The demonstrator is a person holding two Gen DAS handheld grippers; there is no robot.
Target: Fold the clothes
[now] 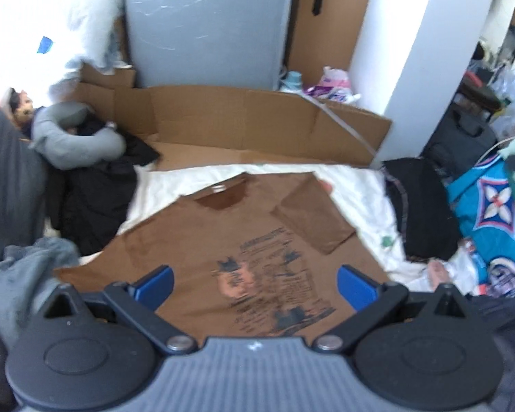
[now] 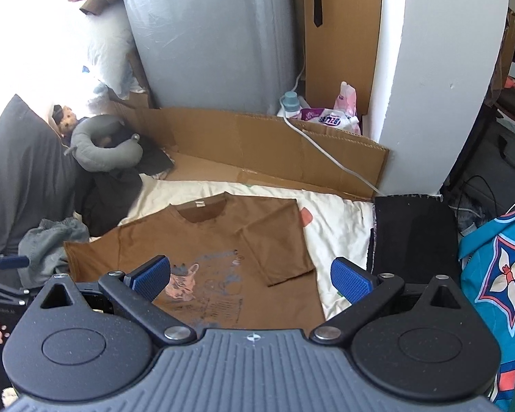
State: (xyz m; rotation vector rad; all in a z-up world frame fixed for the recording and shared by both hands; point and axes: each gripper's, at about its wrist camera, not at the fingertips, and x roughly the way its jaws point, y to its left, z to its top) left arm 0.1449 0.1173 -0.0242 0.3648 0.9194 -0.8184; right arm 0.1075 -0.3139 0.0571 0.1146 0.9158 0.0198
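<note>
The brown T-shirt (image 2: pixel 202 240) lies flat, print up, on the cream sheet (image 2: pixel 336 226), its right sleeve folded inward toward 9 o'clock. Both the left gripper (image 1: pixel 255 283) and the right gripper (image 2: pixel 254 276) hover with jaws wide, gripping nothing. Soft, thin cotton; stiff cardboard (image 2: pixel 257 144) lies at 12 o'clock.

Brown printed T-shirt (image 2: pixel 202 240), front up on the white sheet (image 2: pixel 333 226), one sleeve folded inward.

Both wrist views look forward, down, close; share brown T-shirt (image 1: pixel 195 257) (image 2: pixel 223 237).
</note>
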